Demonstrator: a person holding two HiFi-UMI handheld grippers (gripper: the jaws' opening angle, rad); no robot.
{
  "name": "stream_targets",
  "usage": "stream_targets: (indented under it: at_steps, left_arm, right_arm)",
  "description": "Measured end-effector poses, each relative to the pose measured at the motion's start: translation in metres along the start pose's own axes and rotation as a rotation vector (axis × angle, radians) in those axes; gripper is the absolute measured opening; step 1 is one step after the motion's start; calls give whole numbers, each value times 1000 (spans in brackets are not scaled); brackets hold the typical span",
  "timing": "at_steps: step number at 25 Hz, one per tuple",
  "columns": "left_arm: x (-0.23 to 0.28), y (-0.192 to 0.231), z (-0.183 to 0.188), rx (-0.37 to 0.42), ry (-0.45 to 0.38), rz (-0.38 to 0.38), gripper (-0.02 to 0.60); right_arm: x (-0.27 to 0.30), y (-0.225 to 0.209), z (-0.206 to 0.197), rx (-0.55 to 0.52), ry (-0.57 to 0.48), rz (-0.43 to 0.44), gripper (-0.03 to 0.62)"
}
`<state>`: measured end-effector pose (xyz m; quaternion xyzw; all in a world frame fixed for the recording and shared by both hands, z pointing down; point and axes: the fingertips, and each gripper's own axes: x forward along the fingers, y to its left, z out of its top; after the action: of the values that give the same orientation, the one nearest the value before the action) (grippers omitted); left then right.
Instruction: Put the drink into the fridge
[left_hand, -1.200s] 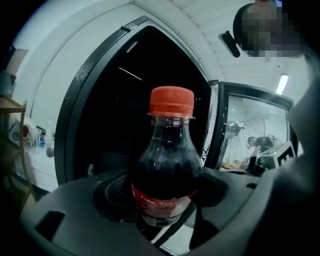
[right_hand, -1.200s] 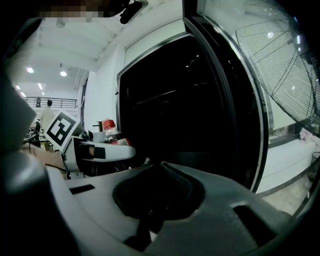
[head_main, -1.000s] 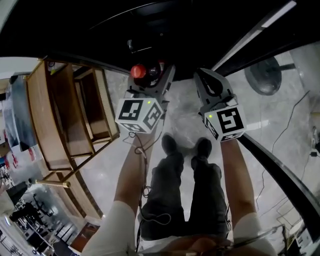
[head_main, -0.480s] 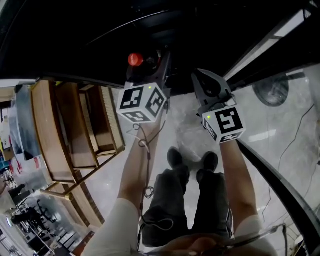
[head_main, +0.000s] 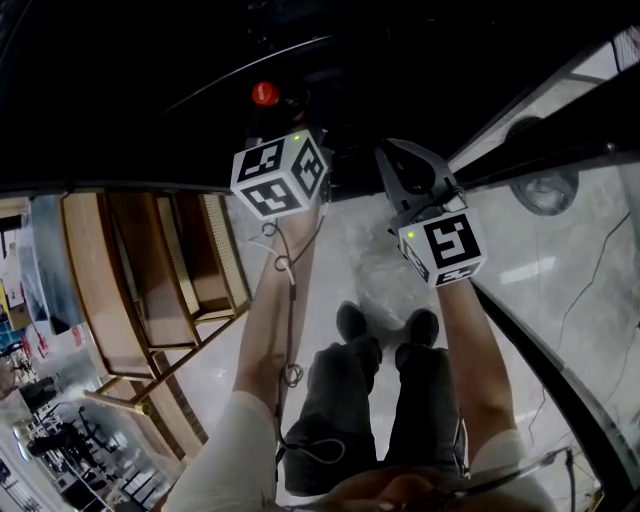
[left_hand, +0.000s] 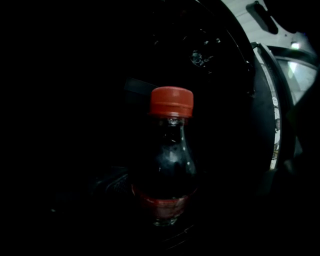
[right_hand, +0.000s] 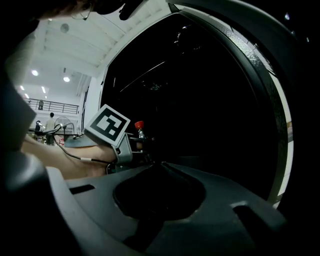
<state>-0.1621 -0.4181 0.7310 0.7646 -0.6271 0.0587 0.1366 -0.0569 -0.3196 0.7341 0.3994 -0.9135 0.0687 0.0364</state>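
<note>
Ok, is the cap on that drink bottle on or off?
On. In the left gripper view the red cap sits squarely on top of the neck of the bottle, with dark drink below it.

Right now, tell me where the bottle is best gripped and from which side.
Grip the bottle on its wide body at the red label, below the narrowing neck, coming level from the side: it stands upright and the red cap is small. The left gripper holds it.

**No legible text**

Red label band on bottle (left_hand: 164, 202): too dark to read. Black-and-white square marker patterns on left cube (head_main: 280, 172) and right cube (head_main: 446, 248): no letters, no numbers. Elsewhere, nothing sharp enough to read.
</note>
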Motion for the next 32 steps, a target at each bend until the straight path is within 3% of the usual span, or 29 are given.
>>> stream_targets:
  at_steps: [3, 8, 18, 24, 32]
  left_arm:
    - [9, -2, 0, 24, 19, 5, 307]
    - [17, -9, 0, 78, -23, 21, 308]
    - [16, -6, 2, 91, -97, 75, 312]
    - [4, -3, 9, 101, -124, 86, 351]
    - [-41, -11, 7, 123, -120, 128, 354]
  right_arm:
    - [5, -2, -3, 2, -2, -3, 2]
    - [8, -7, -4, 7, -10, -5, 2]
    - [0, -15, -16, 15, 18, -13, 2]
    - [-7, -8, -18, 32, 45, -11, 2]
    - [-33, 10, 0, 49, 66, -13, 2]
